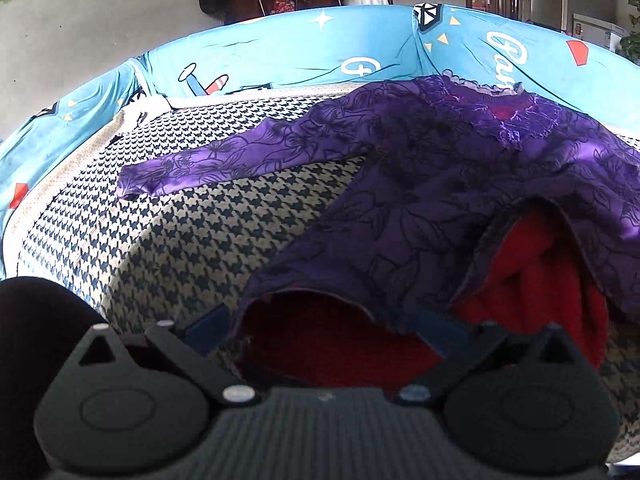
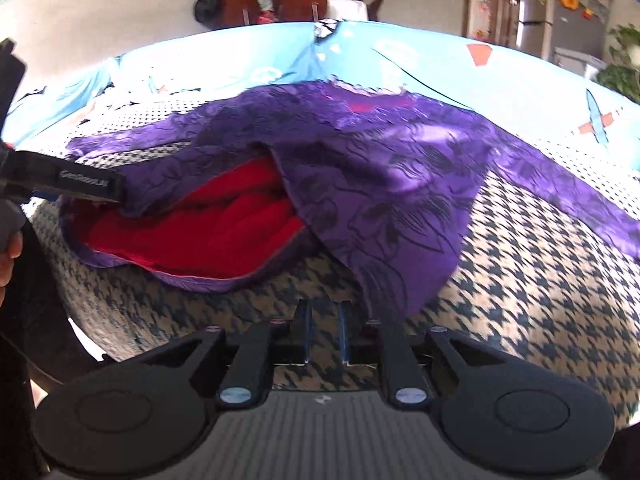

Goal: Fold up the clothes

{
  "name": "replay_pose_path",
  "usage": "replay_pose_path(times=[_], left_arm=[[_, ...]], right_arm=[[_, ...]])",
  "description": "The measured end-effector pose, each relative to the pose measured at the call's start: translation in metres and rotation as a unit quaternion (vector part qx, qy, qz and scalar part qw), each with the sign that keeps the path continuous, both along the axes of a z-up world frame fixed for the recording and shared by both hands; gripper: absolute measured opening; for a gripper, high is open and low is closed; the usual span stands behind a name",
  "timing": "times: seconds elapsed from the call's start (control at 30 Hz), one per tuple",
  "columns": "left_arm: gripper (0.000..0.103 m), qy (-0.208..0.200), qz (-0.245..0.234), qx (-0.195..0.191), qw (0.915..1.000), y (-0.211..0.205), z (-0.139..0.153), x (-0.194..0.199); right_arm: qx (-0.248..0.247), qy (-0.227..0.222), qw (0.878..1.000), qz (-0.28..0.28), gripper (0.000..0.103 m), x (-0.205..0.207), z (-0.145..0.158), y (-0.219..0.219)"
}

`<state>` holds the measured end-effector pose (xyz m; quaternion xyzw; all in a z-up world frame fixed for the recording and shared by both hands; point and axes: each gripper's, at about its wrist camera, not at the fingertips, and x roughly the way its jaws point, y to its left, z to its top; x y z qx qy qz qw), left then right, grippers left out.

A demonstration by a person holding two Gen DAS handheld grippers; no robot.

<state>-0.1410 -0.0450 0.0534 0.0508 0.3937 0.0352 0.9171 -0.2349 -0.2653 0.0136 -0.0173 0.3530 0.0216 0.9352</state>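
One garment (image 1: 420,184) is all there is to fold, a purple top with a dark flower print, lace at the neck and a thick red fleece lining (image 1: 332,344). It lies spread on the houndstooth cover (image 1: 168,232) of a sofa, straight ahead of both tools, with the blue cartoon-print throw (image 1: 280,48) on the sofa back beyond it.

The left gripper (image 1: 320,324) stands wide open, its blue fingers (image 1: 208,326) set either side of the bottom opening. In the right wrist view its dark tip touches the hem (image 2: 132,200) at that tool's left, but whether cloth is truly pinched I cannot tell. The right gripper (image 2: 323,332) is nearly closed with a narrow gap between its blades, and holds nothing; only houndstooth shows through the gap. A drooping flap of the purple shell (image 2: 392,248) hangs just ahead of it and slightly to its right.

I judge the piece soft and limp but bulky. The satiny outside looks slippery, while the fleece should grip. Shell and lining may slide apart unless both layers are taken together. Good holds would be the hem corners nearest each tool, or the shoulder seams farther ahead; the lace (image 1: 516,128) looks delicate and is better avoided. One sleeve (image 1: 192,172) stretches off to the left tool's left.
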Motion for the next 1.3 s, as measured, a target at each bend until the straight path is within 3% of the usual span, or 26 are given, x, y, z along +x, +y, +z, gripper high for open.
replay_pose_path(times=[0.43, 0.5, 0.73, 0.93, 0.97, 1.07, 1.3], left_arm=[[0.103, 0.01, 0.005, -0.001, 0.9999, 0.004, -0.007, 0.001], [0.103, 0.013, 0.003, 0.0, 0.9999, 0.003, -0.009, 0.001], [0.103, 0.016, 0.003, 0.002, 0.9999, 0.003, -0.012, 0.0], [0.103, 0.02, 0.003, 0.002, 0.9998, 0.005, -0.016, 0.001], [0.103, 0.021, 0.003, 0.002, 0.9998, 0.005, -0.017, 0.001], [0.103, 0.024, 0.004, 0.002, 0.9997, 0.006, -0.019, 0.001], [0.103, 0.03, 0.009, 0.0, 0.9995, 0.009, -0.023, 0.003]], right_arm=[[0.001, 0.017, 0.995, -0.103, 0.018, -0.011, -0.001, -0.012], [0.014, 0.022, 0.993, -0.115, 0.023, -0.008, -0.002, -0.018], [0.066, 0.016, 0.99, -0.121, 0.035, 0.003, -0.006, -0.027], [0.052, 0.004, 0.991, -0.12, 0.036, 0.018, -0.011, -0.016], [0.048, -0.002, 0.991, -0.121, 0.036, 0.02, -0.012, -0.014], [0.027, -0.012, 0.99, -0.138, 0.013, 0.023, -0.012, -0.013], [0.003, -0.093, 0.974, -0.205, 0.011, -0.005, 0.024, -0.025]])
